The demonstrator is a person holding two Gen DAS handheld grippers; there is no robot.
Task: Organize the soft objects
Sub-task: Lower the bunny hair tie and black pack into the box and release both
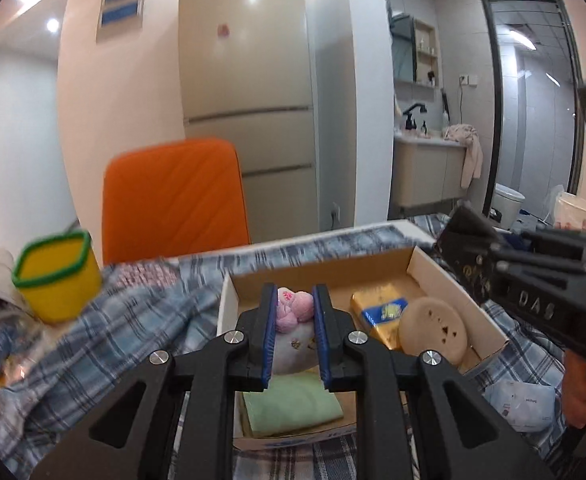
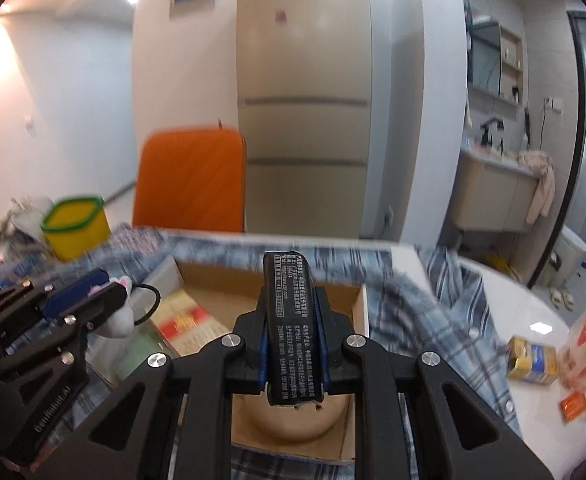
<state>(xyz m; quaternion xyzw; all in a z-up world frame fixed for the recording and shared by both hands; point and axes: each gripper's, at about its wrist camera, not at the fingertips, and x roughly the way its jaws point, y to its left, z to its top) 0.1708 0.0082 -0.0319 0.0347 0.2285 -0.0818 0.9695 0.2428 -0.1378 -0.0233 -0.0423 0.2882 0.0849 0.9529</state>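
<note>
**Both tongs loaded above the cardboard box**

The left tongs are clenched on a small plush toy with a pink knitted top and pale grey body, gripping it between blue-padded fingers. The toy hangs over the open shallow cardboard box that sits on a blue-and-white plaid cloth covering the table.

Inside the box lie a folded pale green cloth, a yellow packet with a blue label and a round beige cushion-like pad, the pad leaning against the packet.

The right tongs are clamped on a flat black packet printed with white text, held upright directly above the round beige pad at the box's right end.

On the table to the right of the box, well apart from it, lies another yellow and blue packet. A yellow tub with a green rim stands left of the box, before an orange chair back.
</note>
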